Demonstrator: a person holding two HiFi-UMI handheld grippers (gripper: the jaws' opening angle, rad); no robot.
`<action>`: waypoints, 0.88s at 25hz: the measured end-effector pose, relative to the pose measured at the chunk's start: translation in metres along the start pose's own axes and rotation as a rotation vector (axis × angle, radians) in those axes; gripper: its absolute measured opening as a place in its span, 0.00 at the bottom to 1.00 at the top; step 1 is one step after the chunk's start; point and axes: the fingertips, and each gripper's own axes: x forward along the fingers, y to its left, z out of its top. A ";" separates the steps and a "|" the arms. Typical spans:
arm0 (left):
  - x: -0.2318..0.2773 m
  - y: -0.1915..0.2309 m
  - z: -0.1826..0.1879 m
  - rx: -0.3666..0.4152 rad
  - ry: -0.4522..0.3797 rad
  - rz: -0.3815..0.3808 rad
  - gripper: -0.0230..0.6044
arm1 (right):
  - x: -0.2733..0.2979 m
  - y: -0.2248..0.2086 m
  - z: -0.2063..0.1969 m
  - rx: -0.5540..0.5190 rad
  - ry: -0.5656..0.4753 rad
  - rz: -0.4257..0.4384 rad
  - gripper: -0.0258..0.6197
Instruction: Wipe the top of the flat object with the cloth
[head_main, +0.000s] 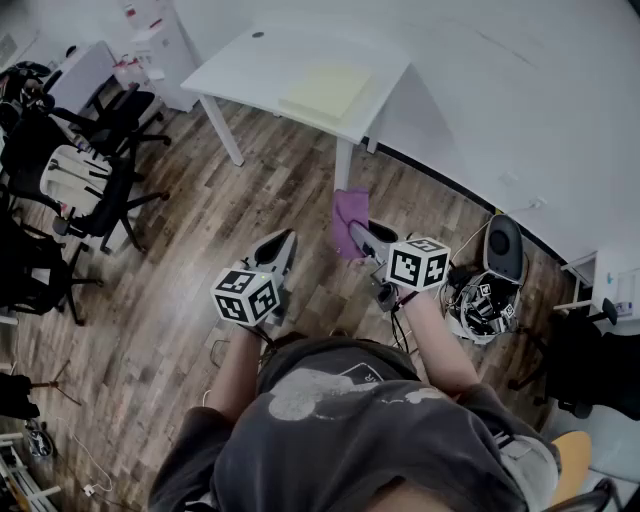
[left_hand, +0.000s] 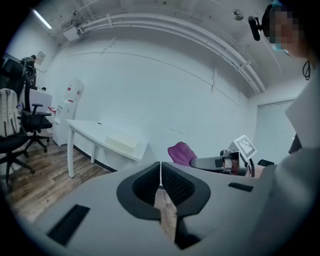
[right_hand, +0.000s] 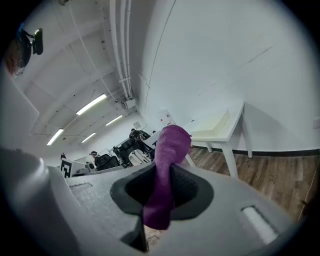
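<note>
Right gripper view shows my right tongs (right_hand: 161, 186) pinching the purple cloth (right_hand: 169, 150), one fold standing above the jaws and a tail hanging below; the left tongs (left_hand: 160, 183) are pressed together on nothing; the pale yellow flat pad (head_main: 325, 90) lies on the white table (head_main: 245, 62), well ahead of both tongs, almost straight beyond the right pair, its longer side seemingly along the tabletop; I judge the cloth side must reach forward first.

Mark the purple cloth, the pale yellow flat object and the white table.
purple cloth (right_hand: 170, 150): right gripper view, the fold above the jaws.
pale yellow flat object (head_main: 325, 92): head view, middle of its top.
white table (head_main: 245, 65): head view, bare top left of the object.
</note>
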 end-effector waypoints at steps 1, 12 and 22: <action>-0.001 0.001 0.001 -0.001 -0.004 0.005 0.05 | 0.001 0.000 0.000 -0.003 0.004 0.000 0.15; 0.009 0.002 -0.002 -0.002 0.004 0.023 0.05 | 0.000 -0.014 -0.006 0.017 0.026 -0.004 0.15; 0.021 -0.003 -0.010 -0.009 0.022 0.058 0.05 | 0.009 -0.043 -0.017 0.044 0.081 0.014 0.15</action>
